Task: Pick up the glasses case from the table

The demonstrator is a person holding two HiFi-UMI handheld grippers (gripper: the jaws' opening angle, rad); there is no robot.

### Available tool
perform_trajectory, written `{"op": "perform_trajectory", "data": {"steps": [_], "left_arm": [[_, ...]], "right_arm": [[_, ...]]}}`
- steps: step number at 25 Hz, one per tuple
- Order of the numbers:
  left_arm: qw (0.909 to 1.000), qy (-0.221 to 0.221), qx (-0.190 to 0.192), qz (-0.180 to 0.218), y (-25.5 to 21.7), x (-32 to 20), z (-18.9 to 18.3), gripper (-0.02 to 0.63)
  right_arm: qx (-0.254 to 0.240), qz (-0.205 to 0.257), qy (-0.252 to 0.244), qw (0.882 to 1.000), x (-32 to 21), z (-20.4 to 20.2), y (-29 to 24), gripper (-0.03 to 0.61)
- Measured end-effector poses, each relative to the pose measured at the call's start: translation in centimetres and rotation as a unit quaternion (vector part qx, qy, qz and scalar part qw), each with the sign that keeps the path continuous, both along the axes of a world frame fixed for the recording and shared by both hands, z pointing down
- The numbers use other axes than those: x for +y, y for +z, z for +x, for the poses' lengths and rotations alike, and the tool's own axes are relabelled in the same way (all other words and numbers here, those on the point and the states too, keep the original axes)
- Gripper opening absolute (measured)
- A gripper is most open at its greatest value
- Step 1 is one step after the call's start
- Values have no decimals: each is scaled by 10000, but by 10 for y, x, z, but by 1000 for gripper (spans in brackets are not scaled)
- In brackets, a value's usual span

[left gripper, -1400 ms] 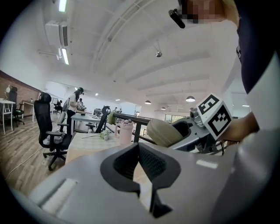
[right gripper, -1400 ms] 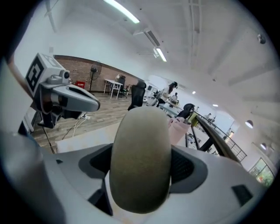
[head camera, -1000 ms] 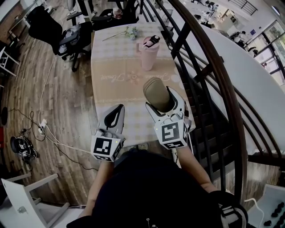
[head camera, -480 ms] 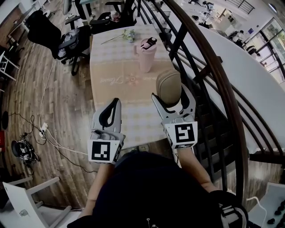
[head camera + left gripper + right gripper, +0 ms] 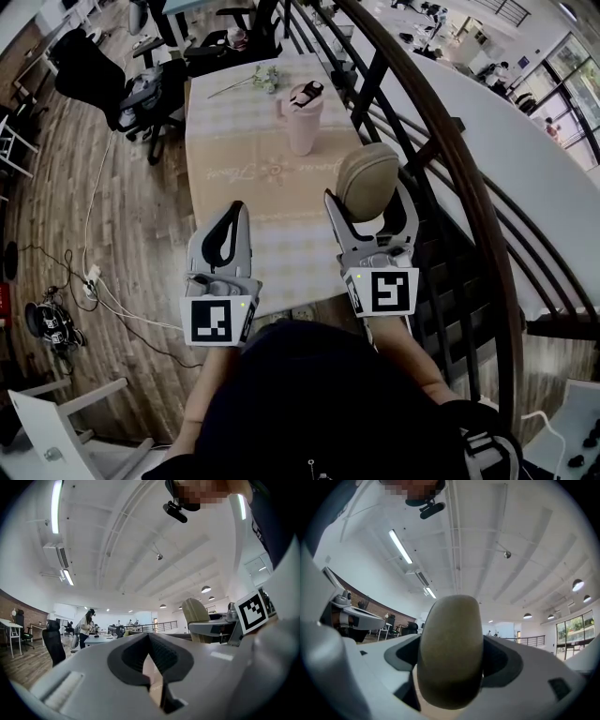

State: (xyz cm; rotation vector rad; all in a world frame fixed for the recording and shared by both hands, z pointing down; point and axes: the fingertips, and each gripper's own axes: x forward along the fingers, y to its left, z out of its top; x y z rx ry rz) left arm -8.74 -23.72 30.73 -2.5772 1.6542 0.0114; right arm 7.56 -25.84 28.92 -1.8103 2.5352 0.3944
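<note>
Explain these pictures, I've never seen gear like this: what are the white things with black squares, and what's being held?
No robot: a person holds two white tongs; the squares are marker cubes on them. One picture comes from a head camera looking down. The other two come from cameras on the tongs, pointing up at the ceiling. On the table are a pink cup and flowers. The right tongs clamp a tan case, held up in the air. The left tongs are shut, empty.

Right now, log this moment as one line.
right gripper: shut on olive-tan oval glasses case, held above table | left gripper: shut, empty
</note>
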Motion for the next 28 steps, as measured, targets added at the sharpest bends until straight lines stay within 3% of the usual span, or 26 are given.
{"op": "perform_trajectory", "data": {"steps": [28], "left_arm": [[9999,64,-151,29,-9,4,15,11]], "right_arm": [[-31,55,40,10000,0,2,-5,376]]}}
